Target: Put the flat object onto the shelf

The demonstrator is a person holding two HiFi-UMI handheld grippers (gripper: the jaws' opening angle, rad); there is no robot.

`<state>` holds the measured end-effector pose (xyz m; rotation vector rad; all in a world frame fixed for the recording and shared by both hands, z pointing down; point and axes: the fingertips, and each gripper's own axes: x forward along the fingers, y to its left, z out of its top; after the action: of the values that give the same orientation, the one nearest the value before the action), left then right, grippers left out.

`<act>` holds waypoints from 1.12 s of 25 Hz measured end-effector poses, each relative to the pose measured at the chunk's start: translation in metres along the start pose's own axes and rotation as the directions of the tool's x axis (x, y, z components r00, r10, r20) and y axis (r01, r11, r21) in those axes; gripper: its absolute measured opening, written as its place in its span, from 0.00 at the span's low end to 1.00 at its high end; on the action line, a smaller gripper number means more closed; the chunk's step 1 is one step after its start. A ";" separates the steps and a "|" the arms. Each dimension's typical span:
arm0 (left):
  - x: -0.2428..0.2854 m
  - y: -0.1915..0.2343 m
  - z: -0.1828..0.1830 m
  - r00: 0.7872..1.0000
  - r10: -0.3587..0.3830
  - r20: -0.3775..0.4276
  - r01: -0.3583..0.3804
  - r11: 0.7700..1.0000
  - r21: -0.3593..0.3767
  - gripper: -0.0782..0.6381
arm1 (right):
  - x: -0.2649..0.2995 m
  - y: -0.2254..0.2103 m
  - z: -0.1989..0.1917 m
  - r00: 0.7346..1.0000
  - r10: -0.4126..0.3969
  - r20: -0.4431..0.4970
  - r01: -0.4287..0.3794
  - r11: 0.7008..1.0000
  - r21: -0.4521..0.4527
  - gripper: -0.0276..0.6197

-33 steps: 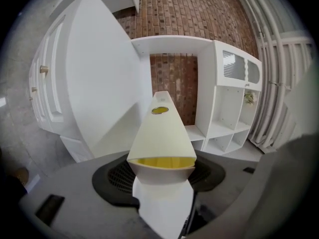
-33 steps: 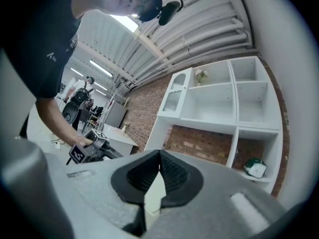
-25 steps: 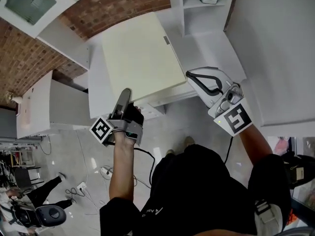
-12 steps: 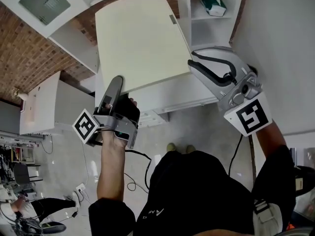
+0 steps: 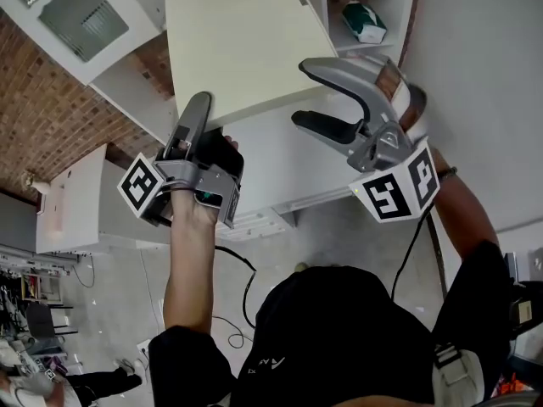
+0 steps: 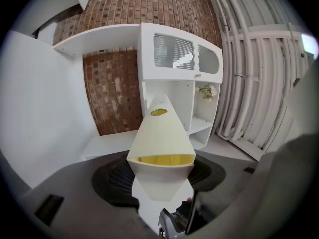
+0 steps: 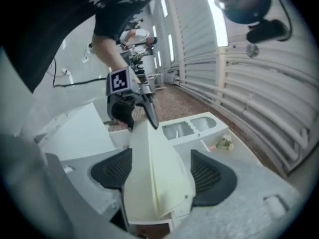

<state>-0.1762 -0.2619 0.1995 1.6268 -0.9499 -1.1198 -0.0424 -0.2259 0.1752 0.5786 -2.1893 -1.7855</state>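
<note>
The flat object (image 5: 242,45) is a cream, folder-like slab held up in front of the white shelf unit (image 5: 280,164). My left gripper (image 5: 197,117) is shut on its lower left edge. In the left gripper view the flat object (image 6: 162,133) runs away from me between the dark pads (image 6: 112,176). My right gripper (image 5: 302,91) is at the slab's right edge and its jaws are opening. In the right gripper view the flat object (image 7: 149,173) lies between the pads (image 7: 212,176) with a gap on each side.
A green and white box (image 5: 361,19) sits in an upper right cubby. A white cabinet with glazed doors (image 6: 179,51) stands against a brick wall (image 5: 51,100). Cables (image 5: 233,265) trail on the floor below. Pipes (image 6: 249,83) line the wall on the right.
The flat object has risen and moved further up the head view. My right gripper was closed on its right edge and has now spread wide. The left gripper keeps its hold.
</note>
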 end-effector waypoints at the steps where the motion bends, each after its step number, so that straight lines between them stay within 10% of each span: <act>1: 0.008 0.001 0.006 1.000 0.001 -0.001 -0.001 1.000 -0.003 0.50 | 0.010 0.003 -0.005 0.999 -0.003 -0.032 0.001 0.997 -0.071 0.59; 5: 0.045 0.008 0.040 1.000 0.008 0.011 -0.008 1.000 -0.020 0.50 | 0.067 0.008 -0.039 0.990 -0.015 -0.137 -0.017 0.972 -0.232 0.62; 17: 0.059 0.019 0.055 1.000 -0.006 -0.008 0.006 0.999 -0.054 0.50 | 0.127 0.025 -0.082 0.940 -0.121 -0.318 0.011 0.945 -0.327 0.64; 28: 0.100 -0.003 0.096 0.983 -0.165 -0.076 0.171 0.981 0.088 0.56 | 0.178 -0.004 -0.107 0.936 -0.077 -0.345 0.001 0.977 -0.214 0.50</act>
<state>-0.2388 -0.3777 0.1562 1.8383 -0.8437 -1.1389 -0.1529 -0.4019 0.1853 0.8238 -1.7378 -1.7455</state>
